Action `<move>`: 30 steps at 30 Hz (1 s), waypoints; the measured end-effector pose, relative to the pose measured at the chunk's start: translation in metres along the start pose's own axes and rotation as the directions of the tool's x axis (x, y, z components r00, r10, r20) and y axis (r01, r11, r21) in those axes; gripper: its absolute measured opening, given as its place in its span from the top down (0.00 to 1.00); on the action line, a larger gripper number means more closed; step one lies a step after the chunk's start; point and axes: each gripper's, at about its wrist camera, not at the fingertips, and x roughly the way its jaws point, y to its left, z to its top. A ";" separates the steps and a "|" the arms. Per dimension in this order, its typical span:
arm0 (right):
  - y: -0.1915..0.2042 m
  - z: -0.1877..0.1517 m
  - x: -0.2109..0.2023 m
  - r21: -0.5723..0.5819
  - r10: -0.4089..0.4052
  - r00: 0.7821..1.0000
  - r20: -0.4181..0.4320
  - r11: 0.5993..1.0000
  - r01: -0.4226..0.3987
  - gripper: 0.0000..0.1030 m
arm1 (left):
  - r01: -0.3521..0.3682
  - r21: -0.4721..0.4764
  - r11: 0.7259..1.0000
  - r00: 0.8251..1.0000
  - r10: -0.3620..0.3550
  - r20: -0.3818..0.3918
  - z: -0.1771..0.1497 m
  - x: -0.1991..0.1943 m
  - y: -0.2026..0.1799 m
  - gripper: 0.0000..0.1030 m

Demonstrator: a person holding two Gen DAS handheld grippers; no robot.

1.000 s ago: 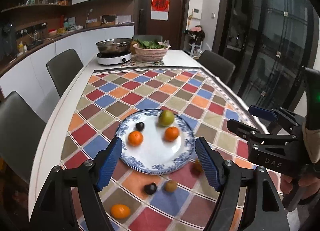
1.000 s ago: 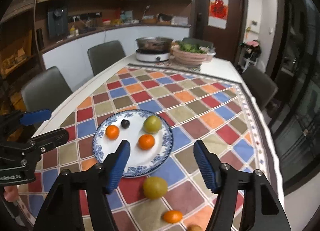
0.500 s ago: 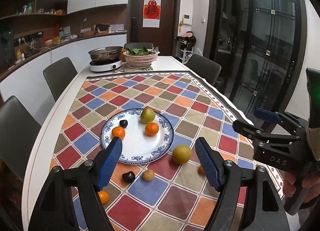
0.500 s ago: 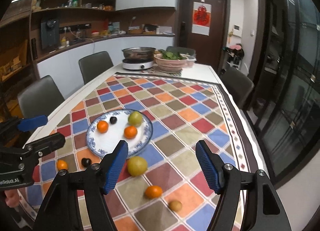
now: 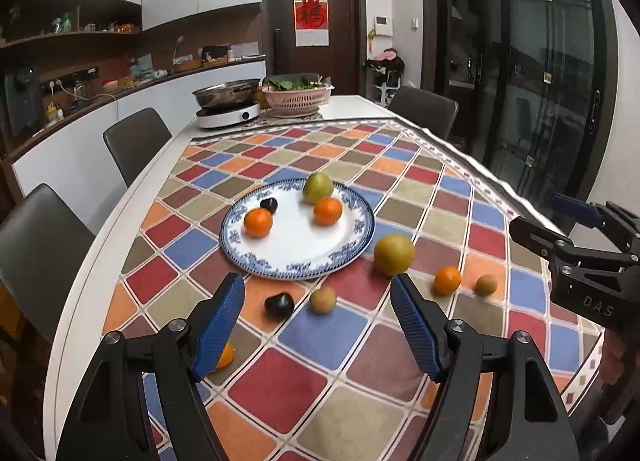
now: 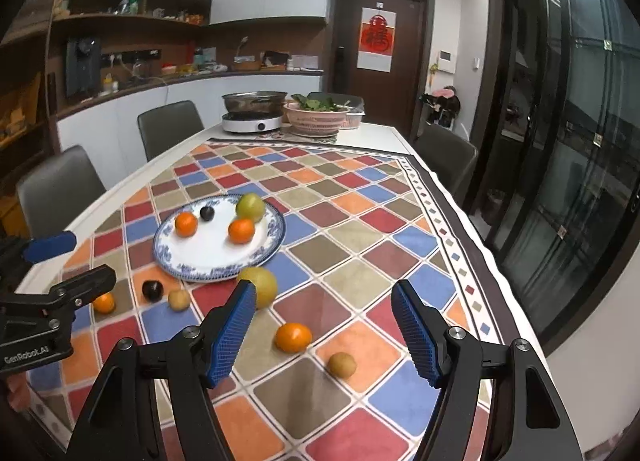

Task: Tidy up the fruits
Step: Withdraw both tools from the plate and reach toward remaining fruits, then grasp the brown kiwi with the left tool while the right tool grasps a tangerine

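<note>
Left gripper [image 5: 318, 325], marked "GenRobot.AI", and right gripper [image 6: 324, 327], marked "DAS", both gape empty; loose fruits lie ahead of their blue fingers [image 5: 218, 327], before the blue-rimmed white china plate [image 5: 298, 257]

Tablecloth [image 5: 320, 345]: diamond check, red/blue/orange/olive/brown, dark border. Plate [image 5: 362, 229]: white, blue floral rim. On plate: 2 orange mandarins, 1 green fruit [image 5: 317, 188], 1 near-black fruit. Off plate: yellow-green fruit [image 6: 262, 286], orange mandarin [image 6: 293, 337], tan-brown fruit [image 6: 342, 365]. Gripper pads [image 6: 232, 337] blue, frames black.
</note>
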 end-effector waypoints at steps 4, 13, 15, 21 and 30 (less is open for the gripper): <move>0.009 -0.009 0.008 -0.031 0.008 1.000 -0.011 0.999 -0.008 0.32 | 0.000 0.002 1.000 1.000 0.000 -0.016 -0.010 0.008 0.003 0.27; 0.018 -0.025 0.035 -0.049 0.033 0.996 -0.082 0.998 -0.037 0.32 | 0.024 0.016 1.000 0.997 -0.023 -0.074 -0.022 0.039 0.006 0.39; 0.018 -0.028 0.045 -0.048 0.035 0.994 -0.106 0.998 -0.041 0.32 | 0.027 0.026 0.999 0.996 -0.025 -0.091 -0.024 0.047 0.006 0.45; 0.020 -0.037 0.067 -0.043 0.054 0.984 -0.170 0.997 -0.062 0.35 | 0.039 0.042 0.998 0.989 -0.032 -0.144 -0.026 0.072 0.006 0.58; 0.021 -0.045 0.087 -0.031 0.082 0.970 -0.228 0.995 -0.092 0.46 | 0.057 0.065 0.996 0.983 -0.045 -0.179 -0.025 0.094 0.002 0.59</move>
